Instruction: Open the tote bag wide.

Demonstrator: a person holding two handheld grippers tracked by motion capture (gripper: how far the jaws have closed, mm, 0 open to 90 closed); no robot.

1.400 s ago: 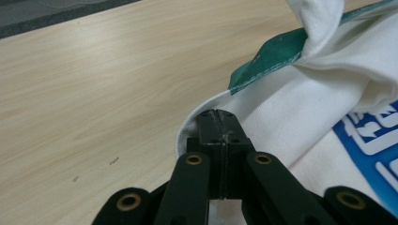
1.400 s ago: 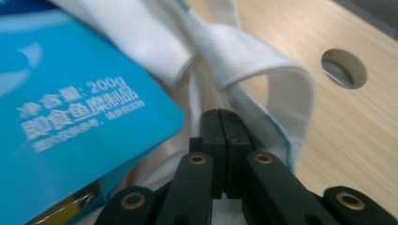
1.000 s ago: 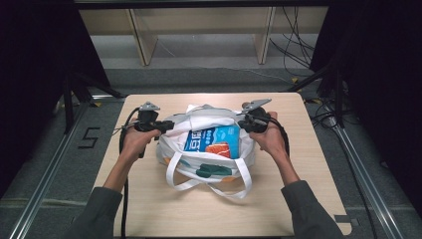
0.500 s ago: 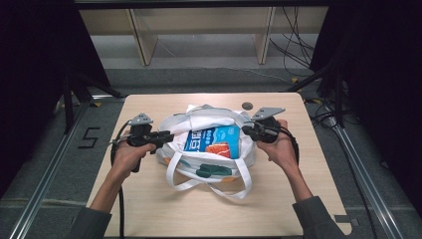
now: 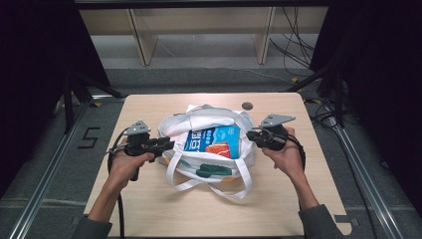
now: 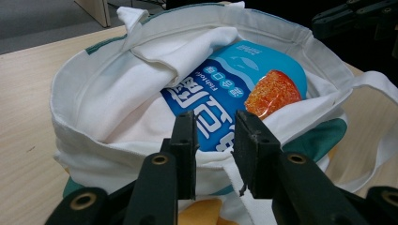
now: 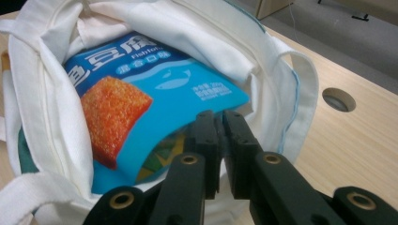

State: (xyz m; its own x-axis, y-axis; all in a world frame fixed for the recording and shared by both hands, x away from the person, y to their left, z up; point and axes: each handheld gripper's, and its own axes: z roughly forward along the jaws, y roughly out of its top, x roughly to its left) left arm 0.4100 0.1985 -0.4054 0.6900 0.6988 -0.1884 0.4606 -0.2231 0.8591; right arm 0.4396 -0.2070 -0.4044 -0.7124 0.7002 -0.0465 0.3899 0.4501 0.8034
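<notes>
Tote bag [image 5: 209, 144] sits mid-table [image 5: 318, 199], mouth open, blue snack packet [image 5: 213, 142] already inside. Left gripper [image 6: 213, 140] spread at near rim, gripping nothing. Right gripper [image 7: 219, 140] pressed together at opposite rim; cloth between, cannot tell. Packing looks done; handles loose.

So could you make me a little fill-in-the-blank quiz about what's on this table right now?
1. The blue snack packet lies inside a white ____ bag.
2. The left hand-held gripper has its jaws ____, a gap between them.
3. The right hand-held gripper has its jaws ____.
4. The bag rests on a ____ table.

Missing words: tote; open; shut; wooden
</notes>
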